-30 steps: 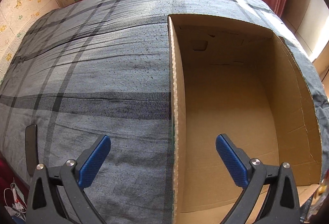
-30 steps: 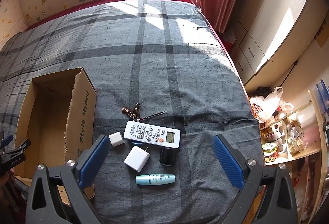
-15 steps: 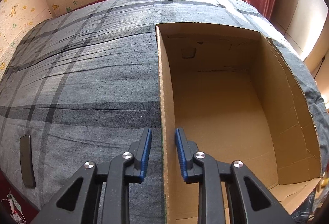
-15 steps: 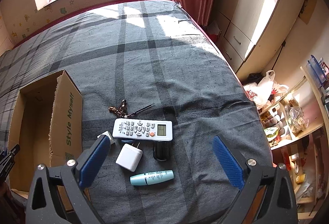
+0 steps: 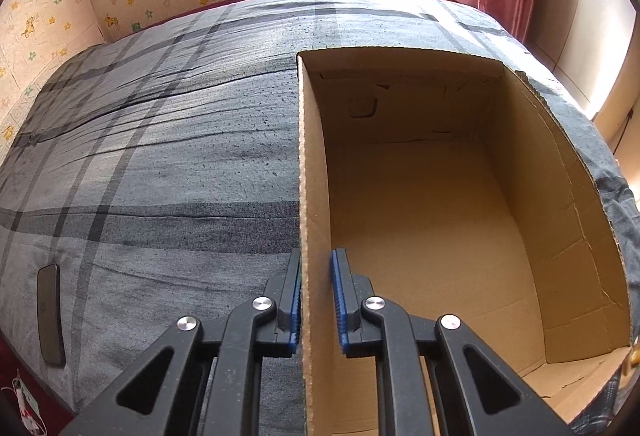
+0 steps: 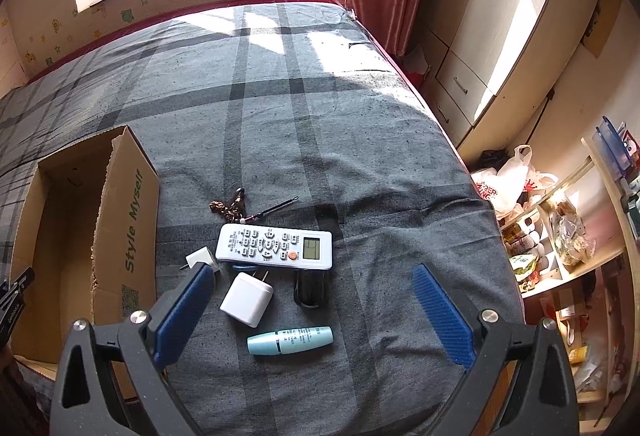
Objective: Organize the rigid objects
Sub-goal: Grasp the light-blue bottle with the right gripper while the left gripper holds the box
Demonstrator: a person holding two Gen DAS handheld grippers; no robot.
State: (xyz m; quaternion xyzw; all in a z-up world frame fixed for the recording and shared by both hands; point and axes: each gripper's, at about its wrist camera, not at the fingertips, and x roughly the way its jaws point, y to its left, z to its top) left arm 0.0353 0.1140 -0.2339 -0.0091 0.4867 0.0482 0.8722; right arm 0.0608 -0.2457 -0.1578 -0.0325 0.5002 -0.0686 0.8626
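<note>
Left gripper [image 5: 316, 300]: jaws straddle the left wall of the cardboard box [image 5: 310, 164]. The outer pad touches the wall; a thin gap shows at the inner pad, so a firm clamp cannot be confirmed. The box sits near the bed [image 6: 280, 116] front-left corner, open-topped, no items visible inside.

Right gripper [image 6: 312, 316]: jaws wide apart, holding nothing, hovering above the loose items near the bed's front edge, right of the box. From left: small plug [image 6: 200, 259], white charger [image 6: 247, 299], blue tube [image 6: 290, 340] and remote [image 6: 274, 246], both lying crosswise, and a dark item [image 6: 310, 286]. A keychain [image 6: 230, 206] lies beyond. The right gripper is nearer; the charger sits closest to its left pad. Nothing obstructs descent.
</note>
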